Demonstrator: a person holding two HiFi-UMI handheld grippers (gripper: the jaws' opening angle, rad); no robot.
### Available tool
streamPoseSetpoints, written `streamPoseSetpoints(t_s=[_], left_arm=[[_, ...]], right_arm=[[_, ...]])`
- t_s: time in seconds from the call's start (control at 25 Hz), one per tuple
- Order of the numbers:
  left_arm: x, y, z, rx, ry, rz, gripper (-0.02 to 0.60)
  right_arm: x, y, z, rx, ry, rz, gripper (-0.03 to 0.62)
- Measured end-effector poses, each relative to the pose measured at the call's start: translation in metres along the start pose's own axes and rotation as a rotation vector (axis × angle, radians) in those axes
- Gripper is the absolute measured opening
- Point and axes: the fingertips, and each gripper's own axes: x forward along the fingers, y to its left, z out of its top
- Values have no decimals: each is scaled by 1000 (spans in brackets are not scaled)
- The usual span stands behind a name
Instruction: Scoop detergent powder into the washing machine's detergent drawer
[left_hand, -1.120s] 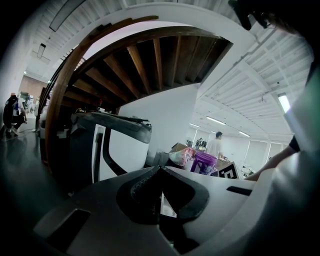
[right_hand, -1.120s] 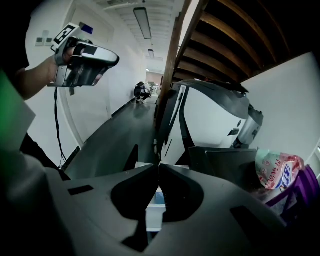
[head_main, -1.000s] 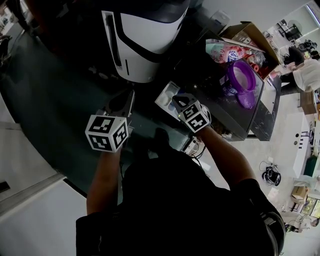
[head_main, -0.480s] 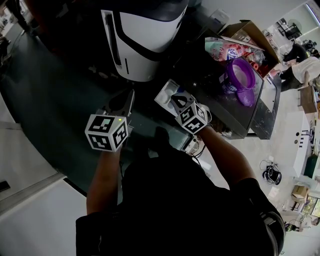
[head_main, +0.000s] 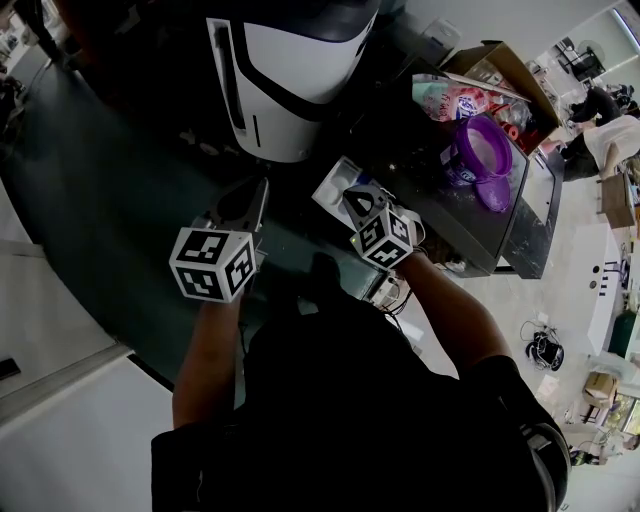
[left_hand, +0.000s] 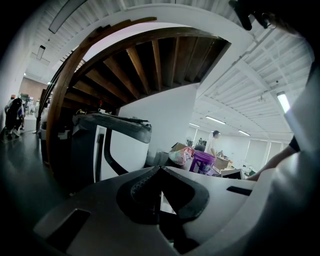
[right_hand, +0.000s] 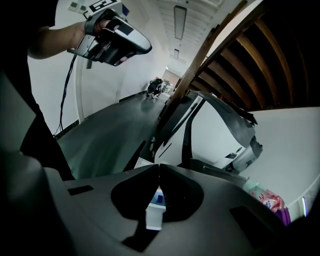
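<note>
The white washing machine (head_main: 290, 70) stands at the top of the head view. Its white detergent drawer (head_main: 333, 188) sticks out toward me, open. My right gripper (head_main: 352, 197) hovers right over the drawer, jaws shut and empty; in the right gripper view the drawer (right_hand: 155, 212) with a blue insert shows just below the closed tips (right_hand: 159, 165). My left gripper (head_main: 260, 190) is held left of the drawer, also shut on nothing (left_hand: 159, 168). A purple tub (head_main: 483, 150) and a pink-and-green detergent bag (head_main: 450, 100) rest on the dark table (head_main: 440, 230) to the right.
A cardboard box (head_main: 505, 70) stands behind the tub, and a purple lid (head_main: 494, 202) lies in front of it. A dark carpeted floor (head_main: 100, 200) spreads to the left. A wooden staircase (left_hand: 150, 55) rises overhead. People stand in the office beyond (head_main: 610, 145).
My right gripper has shifted a little left and forward over the drawer. The left gripper has hardly moved.
</note>
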Motion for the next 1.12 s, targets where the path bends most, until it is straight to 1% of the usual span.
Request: streamPoseSetpoints(t_s=[0.24, 0.44, 0.6, 0.8, 1.12], left_arm=[[-5, 2, 0, 2, -5, 1, 8], [-8, 4, 1, 1, -8, 0, 8], [-9, 3, 0, 3, -10, -3, 8], [-12, 4, 1, 7, -11, -3, 8], [-12, 5, 0, 7, -11, -9, 8]], right_arm=[[0, 2, 0, -24, 7, -12, 18], [0, 5, 3, -101, 19, -24, 18], [0, 6, 3, -85, 19, -26, 18], [0, 7, 2, -112, 25, -30, 18], [5, 13, -1, -215, 59, -36, 18]])
